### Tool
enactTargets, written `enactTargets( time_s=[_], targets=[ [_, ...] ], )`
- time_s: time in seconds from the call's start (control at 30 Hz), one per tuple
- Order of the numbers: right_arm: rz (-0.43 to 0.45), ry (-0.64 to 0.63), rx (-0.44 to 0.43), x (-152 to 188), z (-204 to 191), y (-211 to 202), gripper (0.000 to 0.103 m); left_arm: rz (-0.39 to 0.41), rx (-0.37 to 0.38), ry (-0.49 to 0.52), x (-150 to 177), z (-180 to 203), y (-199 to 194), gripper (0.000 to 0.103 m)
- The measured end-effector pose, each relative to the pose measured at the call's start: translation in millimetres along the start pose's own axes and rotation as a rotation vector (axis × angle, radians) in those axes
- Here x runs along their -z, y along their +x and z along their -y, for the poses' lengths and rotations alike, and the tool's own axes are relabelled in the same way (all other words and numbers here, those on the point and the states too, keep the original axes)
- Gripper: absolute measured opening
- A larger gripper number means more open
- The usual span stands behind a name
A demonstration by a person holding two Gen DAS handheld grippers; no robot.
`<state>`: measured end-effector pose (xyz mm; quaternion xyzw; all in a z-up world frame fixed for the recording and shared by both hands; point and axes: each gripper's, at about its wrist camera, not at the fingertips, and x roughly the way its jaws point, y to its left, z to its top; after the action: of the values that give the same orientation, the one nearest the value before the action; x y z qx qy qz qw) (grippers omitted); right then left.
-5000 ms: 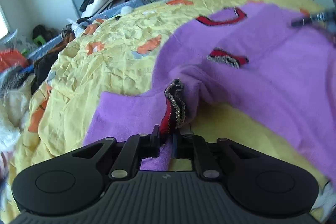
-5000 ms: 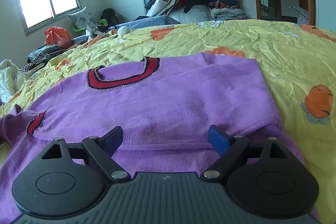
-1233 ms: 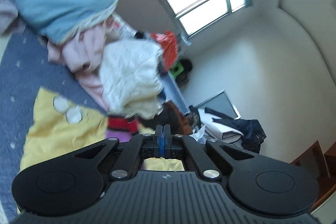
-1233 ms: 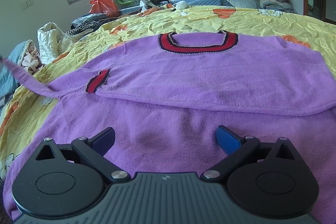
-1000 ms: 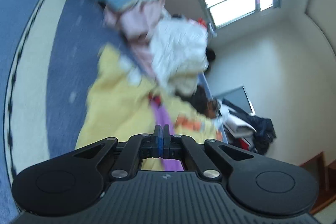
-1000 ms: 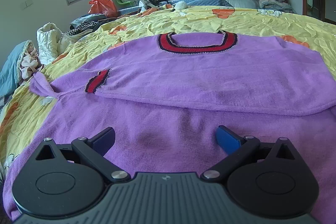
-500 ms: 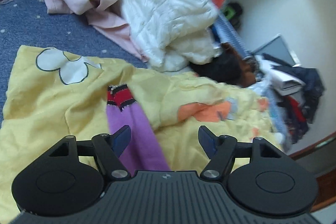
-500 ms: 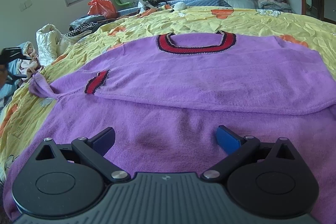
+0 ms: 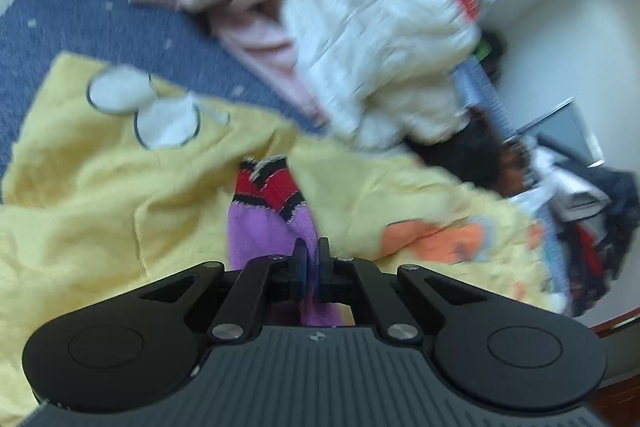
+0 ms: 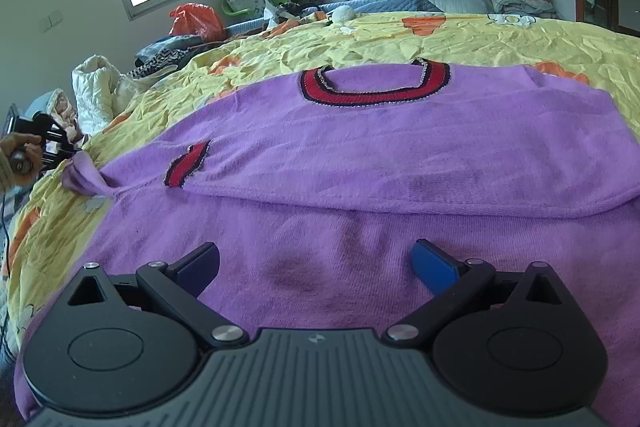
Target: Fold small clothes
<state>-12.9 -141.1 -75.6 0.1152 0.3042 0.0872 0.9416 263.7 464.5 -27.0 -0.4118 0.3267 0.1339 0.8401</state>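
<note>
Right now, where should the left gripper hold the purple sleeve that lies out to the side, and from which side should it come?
Grip the sleeve just behind its red and black cuff, coming from the outer end along its length. There the knit is one narrow strip flat on the yellow sheet, so the pads span it. The left gripper already looks shut there.

Left wrist view motion-blurred; purple sweater (image 10: 400,155) cut off at right edge, its hem hidden behind right tool (image 10: 316,259).
</note>
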Motion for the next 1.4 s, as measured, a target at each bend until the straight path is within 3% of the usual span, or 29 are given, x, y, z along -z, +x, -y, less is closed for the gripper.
enactTargets(
  time_s=[0.1, 0.17, 0.27, 0.3, 0.53, 0.63, 0.7, 0.73, 0.8, 0.87, 0.93, 0.97, 1.0, 1.07, 1.17, 1.27, 1.4],
  targets=[
    [-0.001, -0.003, 0.002, -0.5, -0.8, 0.5, 0.103, 0.086, 0.163, 0.008, 2.7, -6.6, -44.6, 0.002],
    [-0.001, -0.007, 0.005, -0.6, -1.5, 0.6, 0.103, 0.152, 0.321, -0.013, 8.5, -20.4, -79.9, 0.002],
    [-0.001, -0.006, 0.005, -0.5, -1.9, 0.6, 0.103, 0.194, 0.397, -0.068, 28.6, -53.5, -126.3, 0.002],
    [-0.001, -0.006, 0.006, -0.5, -2.0, 0.6, 0.103, 0.199, 0.412, -0.093, 38.5, -70.8, -137.5, 0.002],
    [-0.005, -0.016, 0.013, -0.3, -3.0, 1.4, 0.103, 0.123, 0.248, -0.311, 99.7, -197.9, -147.8, 0.002],
    [-0.007, -0.020, 0.014, 0.0, -3.2, 1.4, 0.103, 0.116, 0.291, -0.371, 105.9, -221.6, -138.4, 0.003],
    [-0.008, -0.021, 0.013, 0.2, -3.3, 1.3, 0.103, 0.138, 0.329, -0.417, 104.3, -225.4, -133.7, 0.008],
    [-0.007, -0.020, 0.012, 0.3, -3.3, 0.9, 0.103, 0.130, 0.355, -0.431, 101.0, -225.0, -129.4, 0.015],
    [-0.008, -0.022, 0.013, 0.5, -3.4, 0.7, 0.103, 0.135, 0.340, -0.446, 96.4, -221.0, -124.8, 0.043],
    [-0.007, -0.022, 0.015, 0.6, -3.3, 0.6, 0.103, 0.136, 0.360, -0.456, 90.6, -217.2, -120.5, 0.052],
    [-0.007, -0.022, 0.015, 0.7, -3.3, 0.6, 0.103, 0.143, 0.349, -0.465, 91.3, -215.6, -120.7, 0.044],
    [-0.007, -0.022, 0.015, 0.8, -3.4, 0.6, 0.103, 0.139, 0.337, -0.477, 91.6, -216.8, -121.1, 0.009],
    [-0.007, -0.023, 0.016, 1.1, -3.5, 0.6, 0.103, 0.132, 0.322, -0.498, 91.3, -217.9, -121.1, 0.003],
    [-0.007, -0.023, 0.016, 1.2, -3.7, 0.7, 0.103, 0.158, 0.312, -0.485, 92.3, -218.8, -128.9, 0.002],
    [-0.005, -0.019, 0.015, 1.5, -3.2, 0.6, 0.103, 0.208, 0.269, -0.371, 85.4, -197.1, -153.0, 0.002],
    [-0.003, -0.014, 0.014, 1.9, -2.1, 0.5, 0.103, 0.257, 0.252, -0.208, 74.5, -149.5, -179.4, 0.002],
    [-0.007, -0.005, 0.008, 0.6, -1.5, -0.1, 0.103, 0.269, 0.269, -0.022, 69.9, -57.0, -203.1, 0.002]
  ],
)
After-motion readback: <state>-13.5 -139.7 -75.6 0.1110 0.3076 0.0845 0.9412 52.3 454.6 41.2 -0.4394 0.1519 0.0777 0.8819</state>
